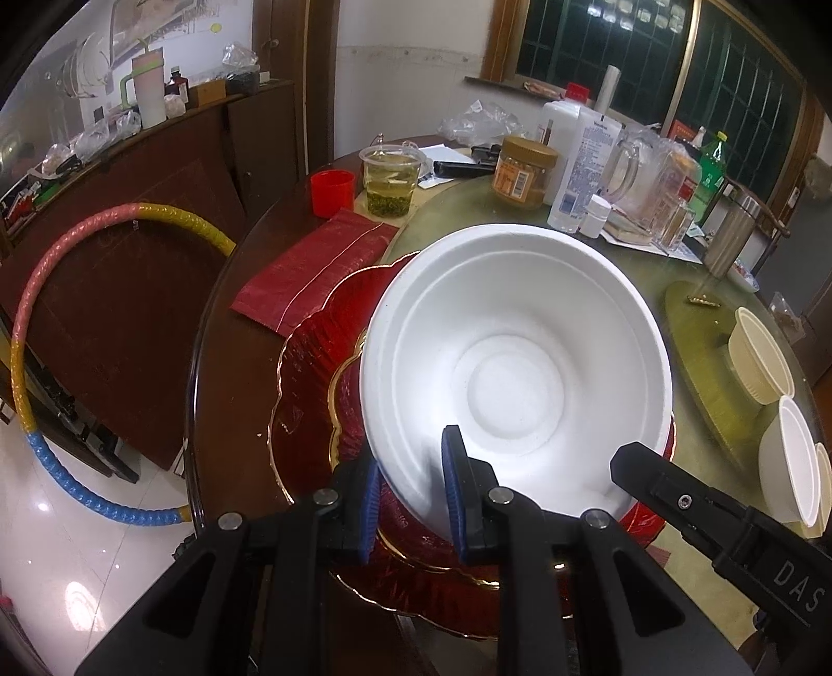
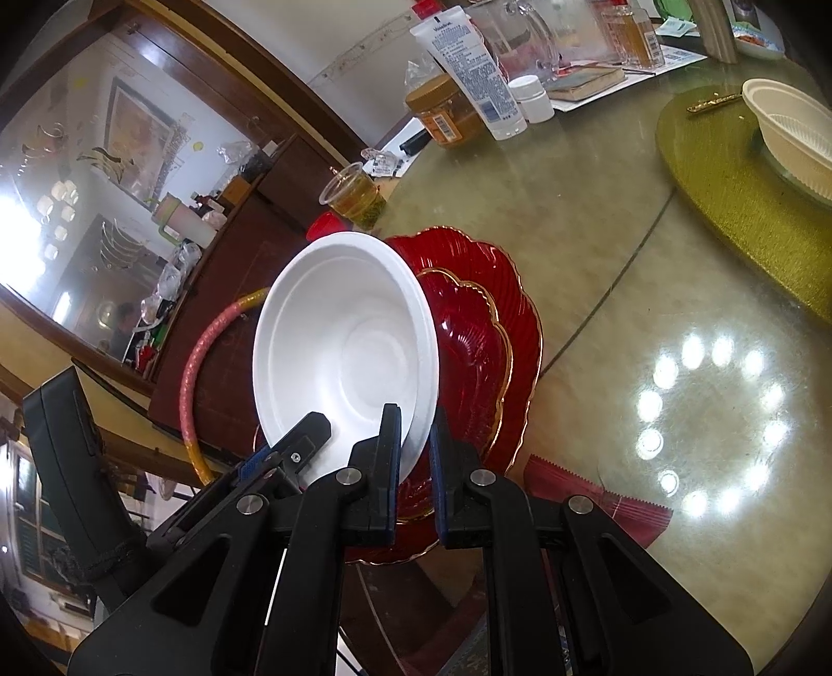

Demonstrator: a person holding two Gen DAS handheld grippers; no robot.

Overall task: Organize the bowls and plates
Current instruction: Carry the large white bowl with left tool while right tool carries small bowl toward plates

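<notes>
White foam bowl (image 1: 515, 353) pinched at near rim by both left gripper (image 1: 411, 494) and right gripper (image 2: 416, 457), jaws closed on the wall, tilted over stacked red scalloped plates (image 1: 312, 374). Step: placing bowl; next likely lower and level it onto the plates. Bowl empty; cream bowl (image 1: 759, 359) appears empty; plastic cup (image 1: 390, 179) holds tea.

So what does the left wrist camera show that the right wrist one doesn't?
Only the left wrist view: two more white bowls at the right edge and the window.

Only the right wrist view: a ring of ceiling-light glare on the glass tabletop.

Both: the white foam bowl over the stacked red plates, gripped by the left tool and right tool.
</notes>
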